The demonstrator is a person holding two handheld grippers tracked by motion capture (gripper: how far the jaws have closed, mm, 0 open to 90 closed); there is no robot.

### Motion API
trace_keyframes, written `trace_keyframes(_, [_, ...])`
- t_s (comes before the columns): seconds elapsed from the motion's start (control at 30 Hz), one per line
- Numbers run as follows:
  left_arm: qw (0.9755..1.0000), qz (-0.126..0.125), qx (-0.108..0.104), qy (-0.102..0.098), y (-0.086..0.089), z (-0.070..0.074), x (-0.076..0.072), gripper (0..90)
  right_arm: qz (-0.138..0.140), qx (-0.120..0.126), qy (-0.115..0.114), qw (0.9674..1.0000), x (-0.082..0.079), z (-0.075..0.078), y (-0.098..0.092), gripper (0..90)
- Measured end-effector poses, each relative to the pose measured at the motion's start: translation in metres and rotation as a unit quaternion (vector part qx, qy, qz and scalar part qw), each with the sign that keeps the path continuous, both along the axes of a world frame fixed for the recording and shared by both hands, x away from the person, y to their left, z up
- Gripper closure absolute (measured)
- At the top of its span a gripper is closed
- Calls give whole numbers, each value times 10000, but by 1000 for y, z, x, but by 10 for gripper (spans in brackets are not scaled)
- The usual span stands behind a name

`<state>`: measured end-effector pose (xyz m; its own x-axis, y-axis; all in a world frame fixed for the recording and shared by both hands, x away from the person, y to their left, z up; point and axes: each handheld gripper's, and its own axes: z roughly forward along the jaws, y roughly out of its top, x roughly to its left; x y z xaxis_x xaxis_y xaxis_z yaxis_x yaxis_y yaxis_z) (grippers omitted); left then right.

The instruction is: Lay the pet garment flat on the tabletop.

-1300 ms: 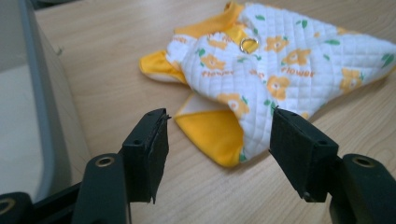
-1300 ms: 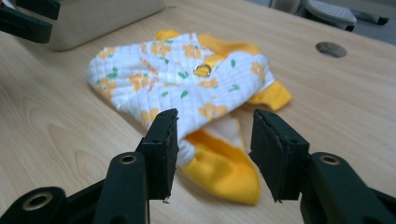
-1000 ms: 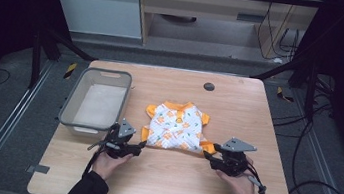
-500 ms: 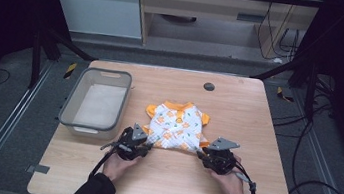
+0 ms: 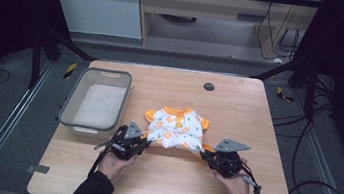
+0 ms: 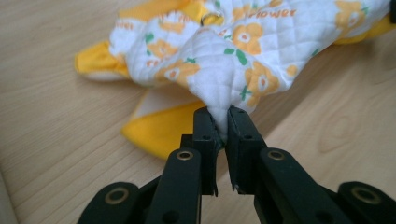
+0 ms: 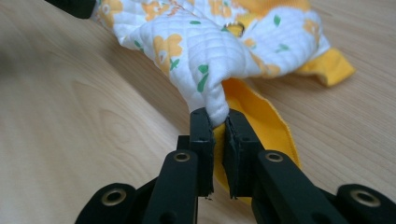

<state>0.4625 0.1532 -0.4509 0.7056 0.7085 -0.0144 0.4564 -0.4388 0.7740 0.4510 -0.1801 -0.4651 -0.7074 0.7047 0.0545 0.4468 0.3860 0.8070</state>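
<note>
A small quilted white garment [image 5: 176, 128] with orange flowers and yellow trim lies on the wooden table [image 5: 239, 106], a little in front of its middle. My left gripper [image 5: 146, 144] has just been closing and now pinches the garment's near left corner [image 6: 219, 100]. My right gripper [image 5: 205, 154] has likewise been closing and clamps the near right corner [image 7: 215, 100], with a yellow cuff [image 7: 257, 121] beside its jaws. The cloth bunches up where each pair of jaws grips it. A metal snap [image 6: 212, 18] shows on the garment.
A grey plastic tub [image 5: 96, 99] with a pale bottom stands at the table's left. A dark round hole cover [image 5: 208, 86] sits near the far edge. Bare wood runs along the front and right. Metal frame posts and cables surround the table.
Both grippers moved inward to the garment's near corners and their jaws closed on the cloth. The near edge of the garment is now gathered and slightly lifted.
</note>
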Motion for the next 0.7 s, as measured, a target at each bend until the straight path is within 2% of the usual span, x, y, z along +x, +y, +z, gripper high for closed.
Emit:
trace_keyframes(0.1, [9998,-110,-173,-56,7,17,-17,825,149,360,-53,9992,-14,15,-7,828])
trace_keyframes(0.13, [9998,-110,-173,-56,7,17,-17,822,149,360,-53,9992,-14,15,-7,828])
trace_keyframes(0.17, [9997,-119,-219,-61,8,21,-20,820,180,527,-75,9984,-21,22,-9,826])
trace_keyframes(0.2, [9994,-85,-346,-37,9,26,-21,819,166,600,-124,9980,-23,25,-10,826])
trace_keyframes(0.27, [9993,-61,-359,-20,9,28,-19,815,131,739,-185,9970,-23,29,-10,821])
trace_keyframes(0.33, [9995,66,-317,11,7,28,-11,812,76,751,-198,9970,-20,31,-9,816])
trace_keyframes(0.37, [9991,249,-296,178,5,23,1,805,-152,799,-103,9966,-9,31,-6,811])
trace_keyframes(0.4, [9991,249,-296,178,5,23,1,799,-152,799,-103,9966,-9,31,-6,811])
trace_keyframes(0.5, [9976,532,-190,401,1,9,25,783,-567,707,278,9955,16,21,-3,804])
trace_keyframes(0.57, [9955,694,-269,588,0,-3,42,772,-787,532,460,9944,34,8,0,795])
trace_keyframes(0.6, [9952,724,-253,607,-2,-6,45,763,-883,396,488,9941,43,0,3,789])
trace_keyframes(0.63, [9954,767,-104,563,-5,-15,52,733,-943,204,489,9941,52,-10,7,776])
trace_keyframes(0.7, [9951,804,-110,563,-6,-18,53,712,-961,150,475,9941,54,-15,8,770])
